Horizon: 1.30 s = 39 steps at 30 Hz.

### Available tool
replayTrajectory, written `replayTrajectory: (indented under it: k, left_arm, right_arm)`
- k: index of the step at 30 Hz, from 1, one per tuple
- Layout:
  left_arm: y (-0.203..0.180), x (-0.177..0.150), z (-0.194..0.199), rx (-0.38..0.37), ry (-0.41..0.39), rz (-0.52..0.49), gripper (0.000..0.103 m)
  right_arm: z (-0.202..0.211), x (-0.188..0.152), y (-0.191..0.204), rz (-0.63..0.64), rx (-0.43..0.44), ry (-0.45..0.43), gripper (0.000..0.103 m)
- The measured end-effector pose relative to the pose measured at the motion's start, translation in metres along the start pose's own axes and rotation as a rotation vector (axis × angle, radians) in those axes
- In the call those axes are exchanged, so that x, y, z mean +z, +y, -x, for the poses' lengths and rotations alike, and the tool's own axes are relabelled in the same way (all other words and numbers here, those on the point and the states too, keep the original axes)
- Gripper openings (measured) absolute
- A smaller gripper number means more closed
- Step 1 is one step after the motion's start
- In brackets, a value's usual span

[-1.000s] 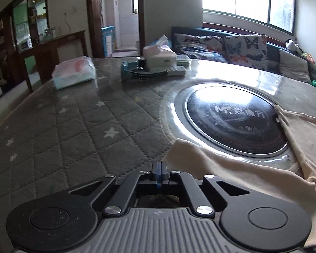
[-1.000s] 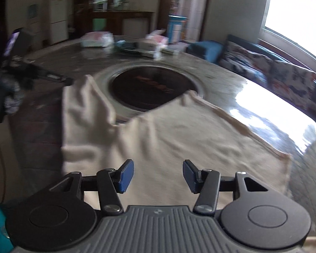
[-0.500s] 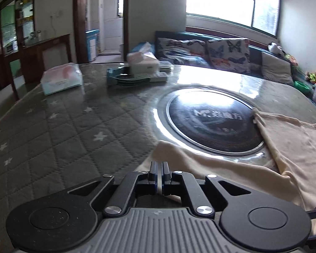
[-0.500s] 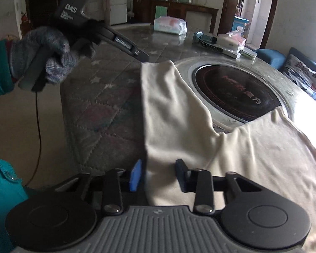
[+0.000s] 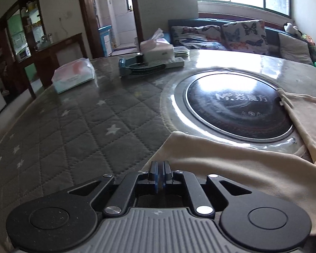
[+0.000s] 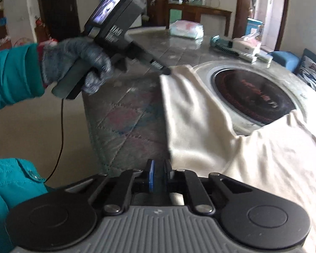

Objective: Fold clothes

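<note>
A cream garment (image 6: 252, 147) lies on the round table, partly over the black hotplate (image 6: 252, 97). It also shows in the left wrist view (image 5: 231, 164). My left gripper (image 5: 159, 168) is shut on the garment's left edge; in the right wrist view it (image 6: 166, 71) holds that corner lifted above the quilted cover. My right gripper (image 6: 159, 174) has its jaws nearly together at the garment's near edge; I cannot tell whether cloth is pinched between them.
A grey quilted star cover (image 5: 73, 130) covers the table. A wipes pack (image 5: 73, 76), a teal box (image 5: 141, 66) and a tissue box (image 5: 158, 47) sit at the far side. A sofa with butterfly cushions (image 5: 242, 35) stands behind.
My right gripper has closed from wide open to nearly shut and moved to the garment's near left edge. My left gripper has lifted its corner of the garment.
</note>
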<state>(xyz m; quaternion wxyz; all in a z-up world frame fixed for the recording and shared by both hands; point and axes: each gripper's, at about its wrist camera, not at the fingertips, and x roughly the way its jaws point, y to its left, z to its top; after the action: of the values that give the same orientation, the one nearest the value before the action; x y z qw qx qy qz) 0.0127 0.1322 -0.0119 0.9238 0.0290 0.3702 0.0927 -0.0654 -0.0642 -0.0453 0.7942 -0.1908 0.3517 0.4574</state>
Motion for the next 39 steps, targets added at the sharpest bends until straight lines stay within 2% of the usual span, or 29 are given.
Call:
replayTrajectory:
  k: [4, 6, 10, 11, 13, 16, 18, 20, 23, 29, 36, 39]
  left_arm:
    - [0.005, 0.004, -0.002, 0.079, 0.006, 0.012, 0.006]
    - [0.004, 0.008, 0.004, 0.043, 0.012, 0.038, 0.006]
    - [-0.019, 0.015, 0.029, -0.124, -0.037, 0.028, 0.006]
    - [-0.028, 0.017, 0.036, -0.180, -0.052, 0.017, 0.006]
    - [-0.049, 0.022, 0.046, -0.307, -0.080, -0.017, 0.006]
    - [-0.086, 0.024, 0.057, -0.485, -0.099, -0.095, 0.007]
    - [-0.110, 0.023, 0.060, -0.571, -0.098, -0.150, 0.007]
    - [-0.129, 0.021, 0.057, -0.627, -0.076, -0.190, 0.007]
    - [-0.148, 0.016, 0.047, -0.656, -0.040, -0.230, 0.007]
    - [-0.150, 0.005, 0.027, -0.614, 0.049, -0.237, 0.006]
    - [-0.138, 0.004, 0.021, -0.620, 0.062, -0.208, 0.006]
    - [-0.136, 0.005, 0.019, -0.623, 0.062, -0.204, 0.007]
  right_arm:
    - [0.016, -0.002, -0.017, -0.056, -0.055, -0.032, 0.014]
    - [0.024, -0.006, -0.031, -0.089, -0.118, -0.033, 0.018]
    - [0.037, -0.023, -0.069, -0.194, -0.241, -0.022, 0.019]
    - [0.040, -0.027, -0.079, -0.219, -0.271, -0.018, 0.020]
    - [0.044, -0.034, -0.096, -0.266, -0.327, -0.013, 0.028]
    - [0.050, -0.048, -0.127, -0.356, -0.412, -0.007, 0.029]
    - [0.052, -0.054, -0.140, -0.387, -0.449, -0.004, 0.029]
    - [0.057, -0.065, -0.163, -0.439, -0.495, 0.002, 0.029]
    - [0.062, -0.077, -0.189, -0.496, -0.519, 0.003, 0.029]
    - [0.068, -0.089, -0.227, -0.569, -0.564, -0.008, 0.029]
    - [0.077, -0.092, -0.267, -0.649, -0.678, -0.022, 0.031]
    - [0.077, -0.092, -0.280, -0.674, -0.689, -0.020, 0.032]
